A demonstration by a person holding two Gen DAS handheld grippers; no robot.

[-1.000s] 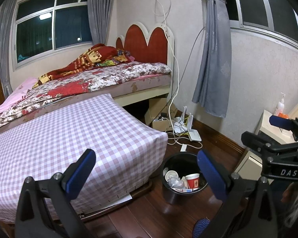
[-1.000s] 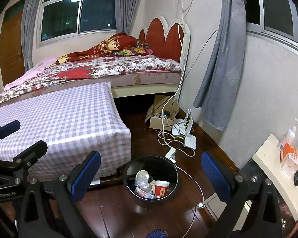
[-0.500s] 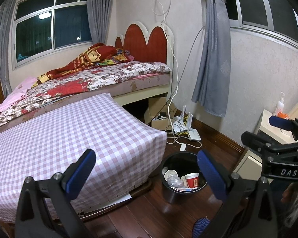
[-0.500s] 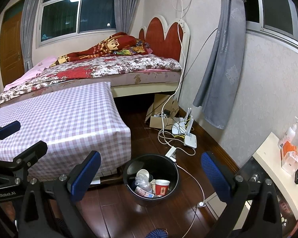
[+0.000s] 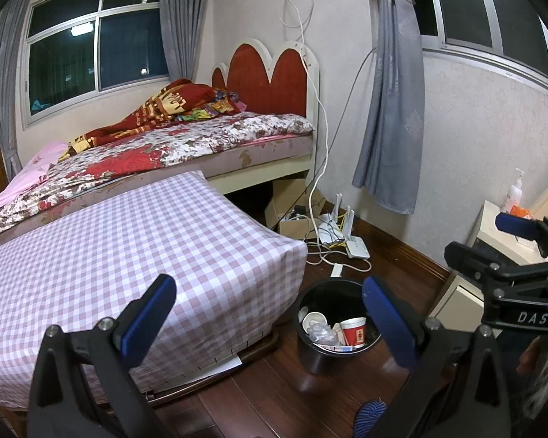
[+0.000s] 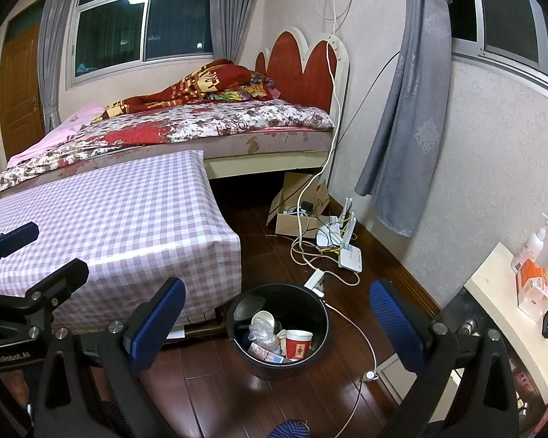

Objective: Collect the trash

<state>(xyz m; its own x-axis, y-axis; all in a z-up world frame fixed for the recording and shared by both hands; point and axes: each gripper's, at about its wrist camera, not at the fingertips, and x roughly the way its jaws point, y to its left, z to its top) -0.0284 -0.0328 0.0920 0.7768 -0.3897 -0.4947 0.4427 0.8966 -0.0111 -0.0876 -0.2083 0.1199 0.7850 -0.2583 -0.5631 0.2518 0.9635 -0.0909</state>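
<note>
Two hand-held grippers, left (image 5: 266, 314) and right (image 6: 276, 315), spread wide and empty above a black bin (image 6: 278, 328) on the floor beside the checked surface (image 6: 128, 211). Inside: red paper cup (image 6: 298, 344), white cup (image 6: 265, 319), crumpled clear plastic (image 6: 261, 335). Probably light, crushable; best pinched gently at a rim or fold.

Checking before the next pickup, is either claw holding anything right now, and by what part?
Nothing is held. The left claw and right claw are both open and empty, above the trash bin.
</note>
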